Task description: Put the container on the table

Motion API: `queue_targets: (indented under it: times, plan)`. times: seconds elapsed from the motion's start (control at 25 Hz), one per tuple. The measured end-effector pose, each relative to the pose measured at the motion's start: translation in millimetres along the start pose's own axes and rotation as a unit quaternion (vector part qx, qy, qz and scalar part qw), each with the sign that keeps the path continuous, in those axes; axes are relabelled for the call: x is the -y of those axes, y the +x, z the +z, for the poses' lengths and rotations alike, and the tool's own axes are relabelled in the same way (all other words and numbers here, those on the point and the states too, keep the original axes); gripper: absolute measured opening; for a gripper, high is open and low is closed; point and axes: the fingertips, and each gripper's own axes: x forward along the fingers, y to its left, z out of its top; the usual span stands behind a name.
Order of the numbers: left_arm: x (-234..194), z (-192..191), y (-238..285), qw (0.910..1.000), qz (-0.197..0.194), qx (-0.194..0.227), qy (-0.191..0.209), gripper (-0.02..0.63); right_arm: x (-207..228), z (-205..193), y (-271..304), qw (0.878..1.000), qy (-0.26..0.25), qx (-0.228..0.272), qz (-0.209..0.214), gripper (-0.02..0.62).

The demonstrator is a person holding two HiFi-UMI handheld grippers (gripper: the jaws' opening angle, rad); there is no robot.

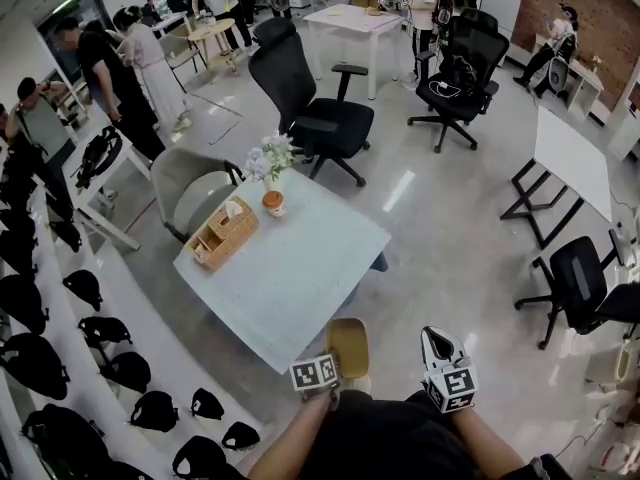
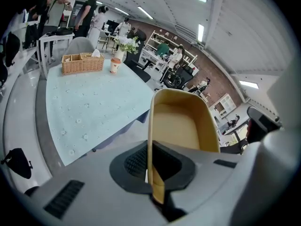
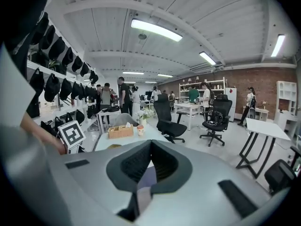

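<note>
The left gripper (image 2: 150, 147) is clamping its jaws on the near wall of a tan, round-cornered plastic container (image 2: 184, 121) and carrying it in the air, close in front of the person and clear of any surface. The container's long axis is running away from the gripper, along the jaws. Just beside it to the right, the right gripper (image 3: 150, 145) is hanging with its jaws pressed together and nothing between them.

The pale blue-green square table (image 1: 300, 268) is lying ahead and a little to the left. Its near corner is just past the container, so the left gripper is the nearer one and likely only needs to reach forward and down. The near half of the tabletop is showing bare. At the far end, a woven wicker basket (image 1: 222, 233), a small orange cup (image 1: 273, 203) and a vase of pale flowers (image 1: 268, 158) are crowding the edge, well apart from the container. Beyond the table, a grey shell chair (image 1: 195, 183) and a black office chair (image 1: 310, 108) are standing.
</note>
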Motion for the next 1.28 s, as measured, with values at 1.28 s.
queue_targets:
  times: [1.28]
  plan:
    - [-65, 145, 38, 0.9687, 0.145, 0.093, -0.179, 0.009, 22, 102, 294, 0.962, -0.052, 0.003, 0.267, -0.002]
